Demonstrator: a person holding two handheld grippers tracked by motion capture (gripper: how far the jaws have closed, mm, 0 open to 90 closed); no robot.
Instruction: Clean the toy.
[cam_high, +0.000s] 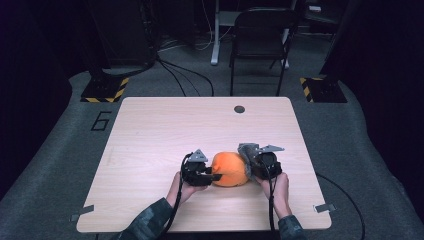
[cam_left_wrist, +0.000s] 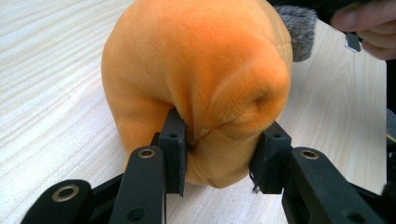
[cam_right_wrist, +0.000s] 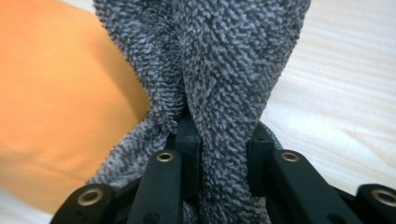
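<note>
An orange plush ball (cam_high: 229, 169) rests on the wooden table (cam_high: 165, 130) near the front, between both hands. My left gripper (cam_high: 212, 177) is at its left side, shut on a fold of the orange plush (cam_left_wrist: 219, 154), which bulges between the pads. A grey fuzzy cloth (cam_high: 246, 154) lies against the ball's right side. My right gripper (cam_high: 251, 167) is shut on a bunch of this grey cloth (cam_right_wrist: 224, 154), with the orange plush (cam_right_wrist: 60, 107) just to its left in the right gripper view.
A dark round hole (cam_high: 239, 109) marks the table's far side. A black chair (cam_high: 260, 35) and cables stand on the floor beyond. Metal clips (cam_high: 325, 207) sit at the front corners. The far half of the tabletop is bare wood.
</note>
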